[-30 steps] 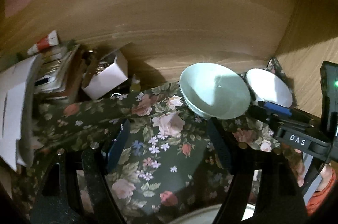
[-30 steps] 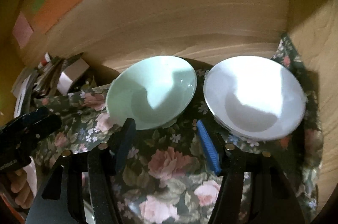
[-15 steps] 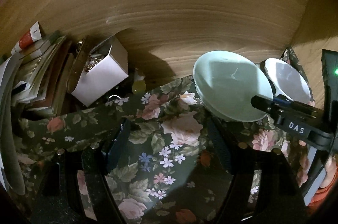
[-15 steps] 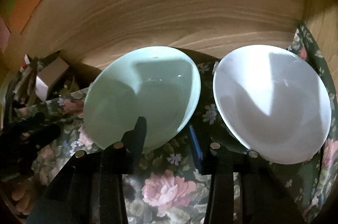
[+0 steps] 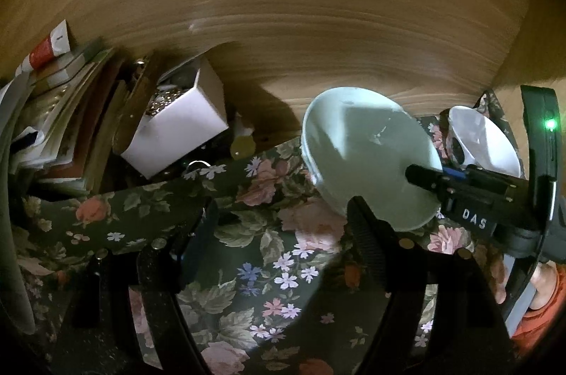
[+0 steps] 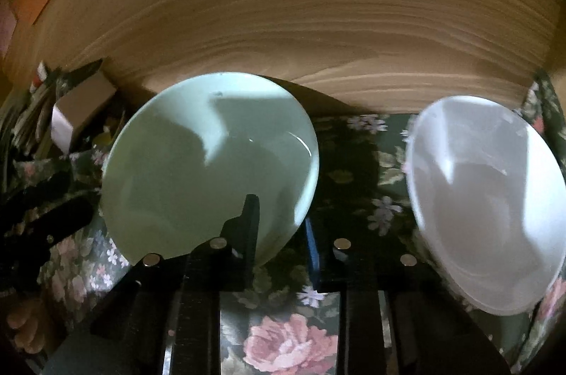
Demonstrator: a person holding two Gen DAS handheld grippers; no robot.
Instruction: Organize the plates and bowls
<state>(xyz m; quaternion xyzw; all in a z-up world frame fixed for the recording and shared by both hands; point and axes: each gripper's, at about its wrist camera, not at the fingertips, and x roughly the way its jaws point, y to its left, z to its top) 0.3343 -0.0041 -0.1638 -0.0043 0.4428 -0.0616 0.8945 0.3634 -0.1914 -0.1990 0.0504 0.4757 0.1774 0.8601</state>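
A pale green bowl (image 6: 208,162) and a white bowl (image 6: 484,198) sit side by side on a dark floral cloth (image 6: 353,162) against a wooden back wall. My right gripper (image 6: 279,230) straddles the green bowl's near right rim, one finger inside the bowl, one outside; the jaws have narrowed on the rim. In the left wrist view the green bowl (image 5: 361,155) sits to the right with the right gripper (image 5: 435,177) on its rim, and the white bowl (image 5: 484,141) behind it. My left gripper (image 5: 283,226) is open and empty over the cloth.
A white box (image 5: 177,123) of small metal items and a stack of books and papers (image 5: 60,113) fill the left. A wooden side wall (image 5: 523,21) closes the right. A small yellowish item (image 5: 242,145) lies by the box.
My right gripper moved forward onto the green bowl's rim and its jaws closed in. The left gripper moved slightly forward and stayed open.
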